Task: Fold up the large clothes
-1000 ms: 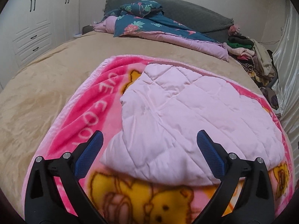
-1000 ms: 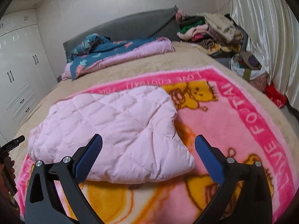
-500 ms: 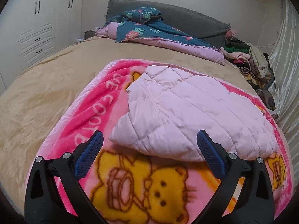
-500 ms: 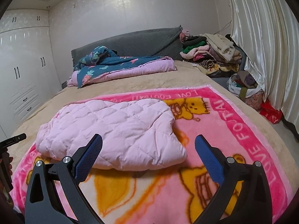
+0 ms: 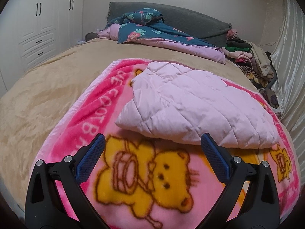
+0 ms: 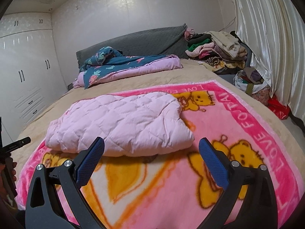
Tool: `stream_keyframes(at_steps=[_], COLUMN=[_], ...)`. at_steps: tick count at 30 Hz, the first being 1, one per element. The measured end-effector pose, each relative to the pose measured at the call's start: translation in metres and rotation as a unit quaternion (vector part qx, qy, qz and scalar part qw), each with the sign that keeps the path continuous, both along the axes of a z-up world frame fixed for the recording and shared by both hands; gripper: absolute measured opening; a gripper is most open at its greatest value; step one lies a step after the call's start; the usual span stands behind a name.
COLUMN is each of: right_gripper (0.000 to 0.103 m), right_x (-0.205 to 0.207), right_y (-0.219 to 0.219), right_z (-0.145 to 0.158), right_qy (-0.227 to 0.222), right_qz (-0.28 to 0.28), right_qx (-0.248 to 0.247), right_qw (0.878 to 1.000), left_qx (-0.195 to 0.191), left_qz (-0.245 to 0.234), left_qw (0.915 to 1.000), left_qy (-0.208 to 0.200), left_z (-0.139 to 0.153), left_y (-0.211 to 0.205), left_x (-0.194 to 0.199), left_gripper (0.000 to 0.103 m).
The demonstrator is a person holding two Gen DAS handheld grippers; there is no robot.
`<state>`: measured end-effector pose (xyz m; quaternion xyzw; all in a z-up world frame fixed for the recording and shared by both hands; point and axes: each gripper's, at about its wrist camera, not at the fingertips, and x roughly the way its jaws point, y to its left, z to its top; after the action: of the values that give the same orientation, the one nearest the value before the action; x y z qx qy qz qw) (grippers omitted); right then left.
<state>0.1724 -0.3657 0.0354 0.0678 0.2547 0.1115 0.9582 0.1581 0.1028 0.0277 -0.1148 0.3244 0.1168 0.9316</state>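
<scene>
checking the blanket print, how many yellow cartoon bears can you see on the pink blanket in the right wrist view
2 clear: one bear at the far edge beside the quilted pink garment, one bear near the right border. A part figure peeks out at the garment's left; more may be hidden under it.

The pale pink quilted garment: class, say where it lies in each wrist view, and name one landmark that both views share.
Left wrist view: the pale pink quilted garment lies centre to right, folded on the pink cartoon blanket, beyond the open left gripper.
Right wrist view: it lies centre-left, beyond the open right gripper.
Shared landmark: the dark floral duvet at the grey headboard.
</scene>
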Motion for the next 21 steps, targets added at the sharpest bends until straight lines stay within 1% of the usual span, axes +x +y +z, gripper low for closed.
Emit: stream_keyframes(at_steps=[4, 10, 16, 21], right_gripper=[0.099, 0.099, 0.099, 0.099], right_x=[-0.008, -0.007, 0.005, 0.025], right_y=[0.002, 0.007, 0.010, 0.005], right_z=[-0.007, -0.028, -0.050, -0.067], right_qy=[0.010, 0.048, 0.082, 0.112], right_qz=[0.003, -0.003, -0.017, -0.040], right_qx=[0.011, 0.037, 0.054, 0.086], right_qw=[1.000, 0.998, 0.995, 0.989], left_qx=[-0.018, -0.048, -0.088, -0.113], left_qz=[0.003, 0.011, 0.020, 0.028], left_qw=[0.9998, 0.9985, 0.9947, 0.9914], left_qy=[0.004, 0.026, 0.048, 0.060], left_z=[-0.007, -0.029, -0.051, -0.064], left_y=[-0.001, -0.001, 0.004, 0.010], left_x=[-0.010, -0.013, -0.004, 0.009], left_gripper=[0.094, 0.094, 0.094, 0.094])
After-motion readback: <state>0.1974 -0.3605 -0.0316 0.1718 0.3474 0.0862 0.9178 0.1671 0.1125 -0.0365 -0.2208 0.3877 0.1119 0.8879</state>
